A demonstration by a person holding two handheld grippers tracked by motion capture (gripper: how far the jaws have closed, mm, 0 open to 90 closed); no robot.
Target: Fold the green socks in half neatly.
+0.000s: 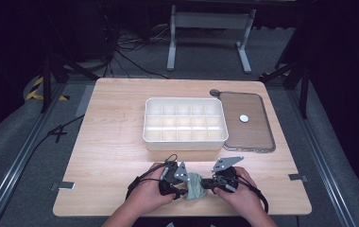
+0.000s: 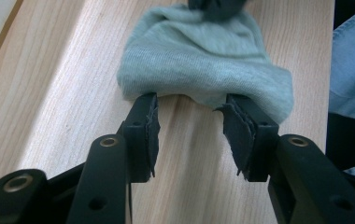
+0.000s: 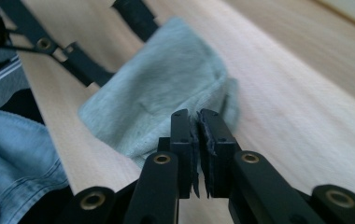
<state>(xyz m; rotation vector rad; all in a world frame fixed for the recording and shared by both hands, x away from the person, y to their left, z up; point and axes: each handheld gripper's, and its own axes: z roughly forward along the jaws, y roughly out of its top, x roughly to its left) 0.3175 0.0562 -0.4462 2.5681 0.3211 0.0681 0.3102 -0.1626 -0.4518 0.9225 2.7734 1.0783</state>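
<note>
A grey-green sock (image 1: pixel 195 187) lies bunched on the wooden table (image 1: pixel 116 142) near its front edge, between my two grippers. My left gripper (image 1: pixel 185 191) (image 2: pixel 192 100) is open. Its two pads (image 2: pixel 144 116) just touch the near edge of the sock (image 2: pixel 203 60), and bare wood shows between them. My right gripper (image 1: pixel 207 184) (image 3: pixel 196 115) comes at the sock (image 3: pixel 157 88) from the opposite side. Its jaws stand almost together, pinching the fabric's edge. In the left gripper view the sock gathers toward the right gripper's dark tip (image 2: pixel 217 7).
A white box (image 1: pixel 185 140) divided into several compartments stands at mid-table. To its right lies a brown flat lid (image 1: pixel 258 137) with a small white disc (image 1: pixel 243 118) on it. The person's blue sleeve (image 3: pixel 21 154) is close by the table's front edge.
</note>
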